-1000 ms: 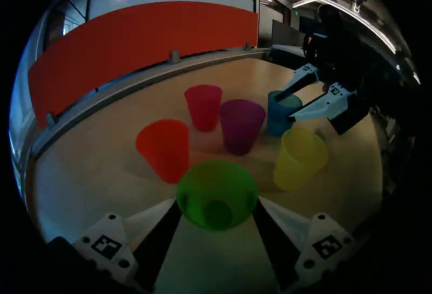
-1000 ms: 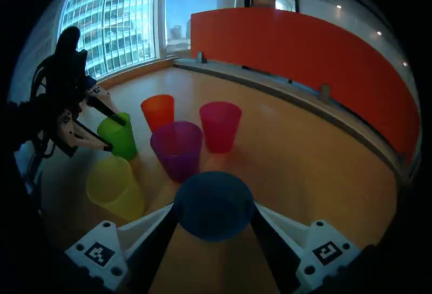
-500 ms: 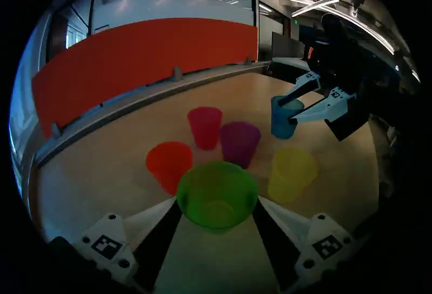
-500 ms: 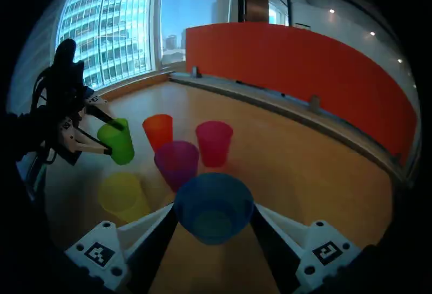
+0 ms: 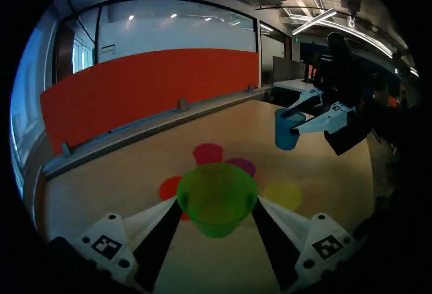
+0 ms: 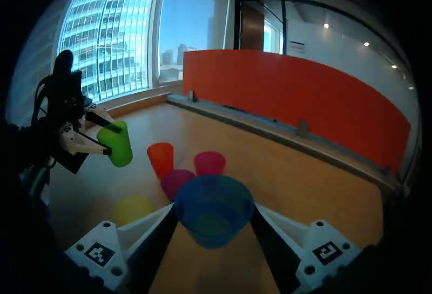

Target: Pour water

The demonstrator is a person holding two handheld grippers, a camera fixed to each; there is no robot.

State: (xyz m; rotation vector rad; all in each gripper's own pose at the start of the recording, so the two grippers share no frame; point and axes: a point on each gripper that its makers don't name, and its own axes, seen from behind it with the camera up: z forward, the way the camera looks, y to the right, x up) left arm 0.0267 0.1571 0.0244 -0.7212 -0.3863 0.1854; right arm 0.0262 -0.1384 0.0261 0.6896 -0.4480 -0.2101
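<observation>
The left gripper (image 5: 217,202) is closed on the near green cup (image 5: 217,194), both fingers pressing. The right gripper (image 6: 214,207) likewise clamps the near blue cup (image 6: 214,217)

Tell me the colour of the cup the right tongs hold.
Blue; the cup shows best in the right gripper view.

No words or numbers can be read. A small sign (image 5: 106,49) on the glass wall (image 5: 178,29), at ten o'clock, is too tiny to make out.
</observation>
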